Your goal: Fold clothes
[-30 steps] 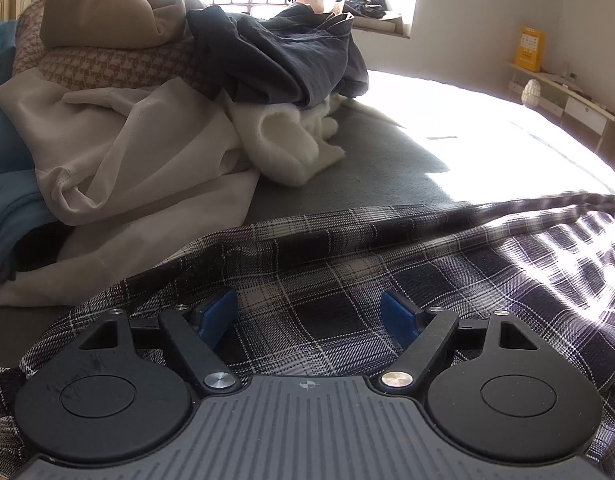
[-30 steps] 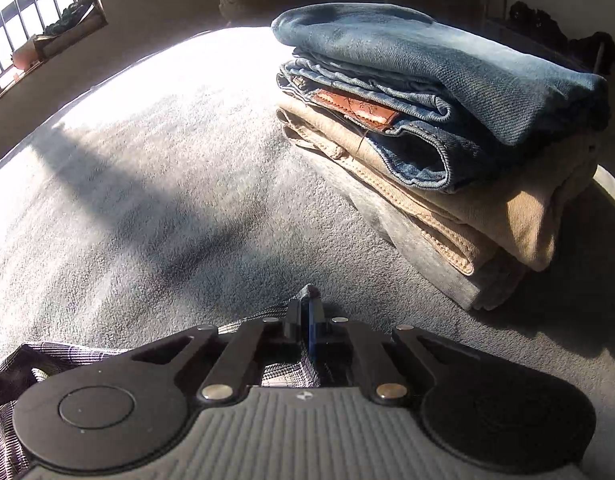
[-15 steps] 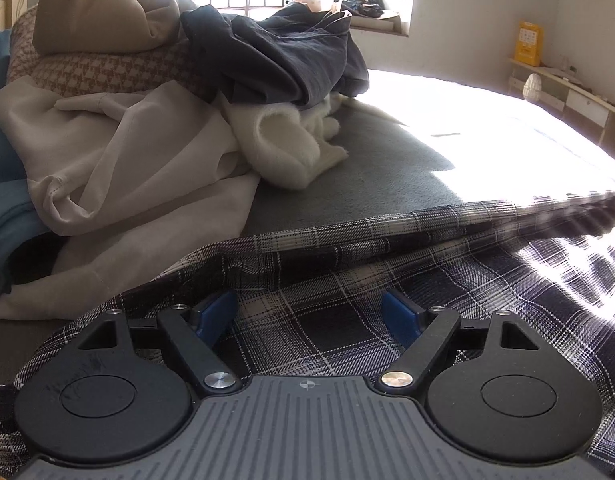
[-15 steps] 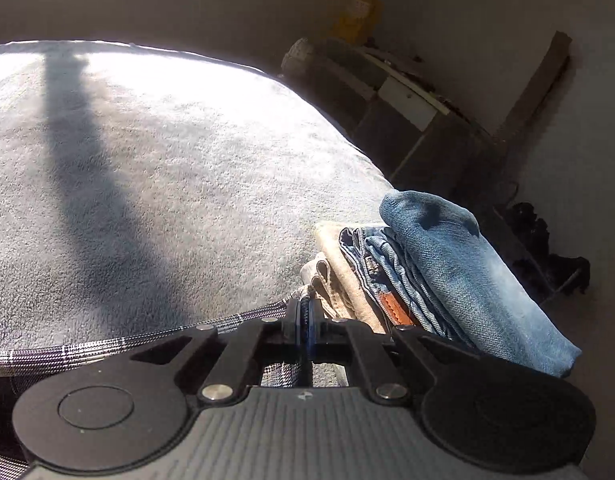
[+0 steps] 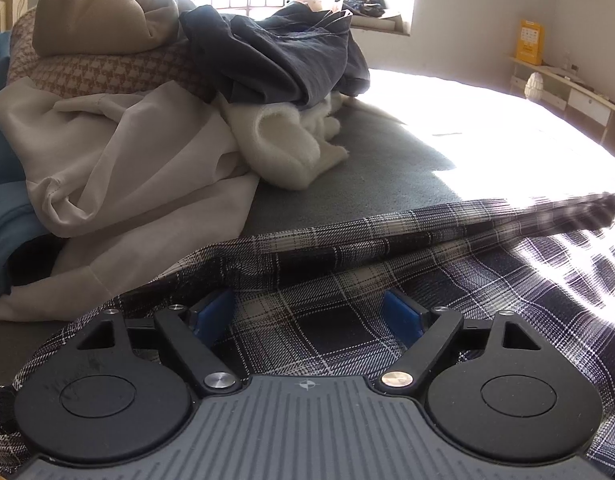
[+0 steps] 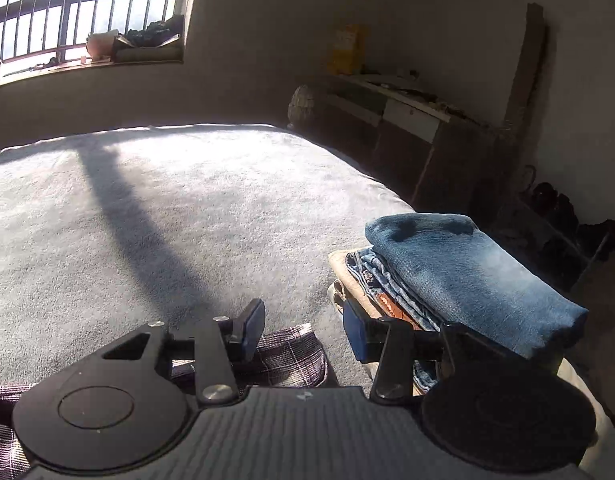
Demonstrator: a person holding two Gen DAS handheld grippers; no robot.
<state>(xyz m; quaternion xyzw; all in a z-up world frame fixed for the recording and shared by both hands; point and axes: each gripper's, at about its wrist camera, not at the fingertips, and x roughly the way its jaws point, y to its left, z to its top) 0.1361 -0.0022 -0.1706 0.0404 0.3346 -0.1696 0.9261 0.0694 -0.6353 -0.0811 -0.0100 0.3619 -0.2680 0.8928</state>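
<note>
A dark plaid shirt [image 5: 447, 292] lies spread on the grey bed, one edge folded over in a band across it. My left gripper [image 5: 307, 314] hovers over it, open, blue pads wide apart and gripping nothing. In the right wrist view my right gripper [image 6: 303, 330] is opening. A corner of the plaid shirt [image 6: 287, 354] lies loose on the bed below its pads, and nothing is pinched between them. A stack of folded clothes [image 6: 459, 280], blue jeans on top of tan trousers, sits just right of that gripper.
A heap of unfolded laundry [image 5: 147, 112], cream, brown-checked and dark blue, fills the bed's far left. The grey bed cover [image 6: 167, 216] stretches toward a barred window [image 6: 67, 12]. A low cabinet [image 6: 407, 120] lines the wall beyond the bed's edge.
My right gripper has let go of the plaid shirt's corner and its jaws have parted; it rose and rolled. The shirt's far edge has dropped lower. The left gripper has not moved.
</note>
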